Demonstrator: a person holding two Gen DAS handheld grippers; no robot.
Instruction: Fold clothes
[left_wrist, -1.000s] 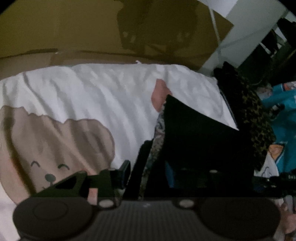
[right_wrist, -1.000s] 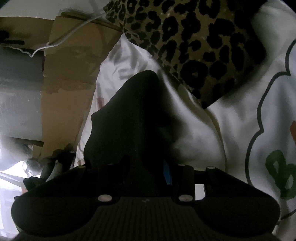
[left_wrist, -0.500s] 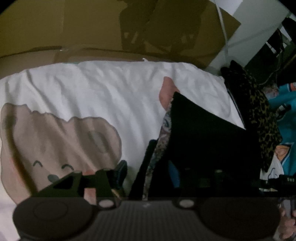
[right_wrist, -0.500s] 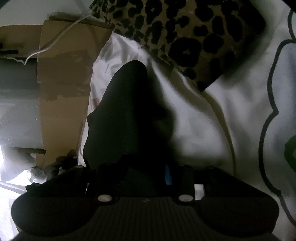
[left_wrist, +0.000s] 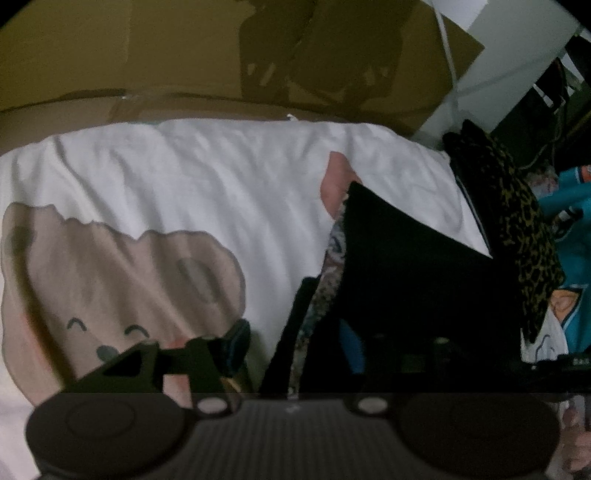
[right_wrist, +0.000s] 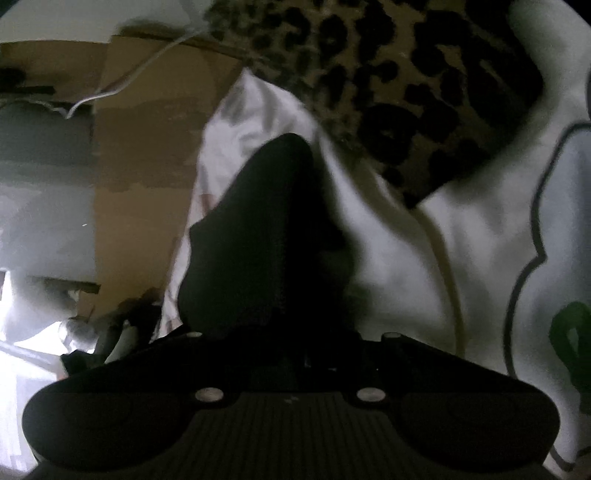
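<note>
A black garment (left_wrist: 406, 266) with a patterned lining lies on a white sheet (left_wrist: 192, 177) printed with a bear. Its left edge runs down between the fingers of my left gripper (left_wrist: 293, 334). Those jaws are opening, and the left finger (left_wrist: 232, 343) stands clear of the cloth. The right finger is lost in the dark fabric. In the right wrist view the same black garment (right_wrist: 266, 236) rises as a peak out of my right gripper (right_wrist: 306, 350). Its jaws are closing and have met on the cloth at the middle.
A leopard-print cloth (right_wrist: 406, 85) lies just beyond the black garment, also seen at the sheet's right edge (left_wrist: 524, 236). Teal clothing (left_wrist: 576, 229) sits further right. Brown cardboard (left_wrist: 184, 55) backs the bed. A white cable (right_wrist: 110, 92) hangs across the cardboard.
The right gripper's fingers have come together on the black garment. The left gripper's left finger has swung further from the cloth edge. Both hands have stayed nearly in place.
</note>
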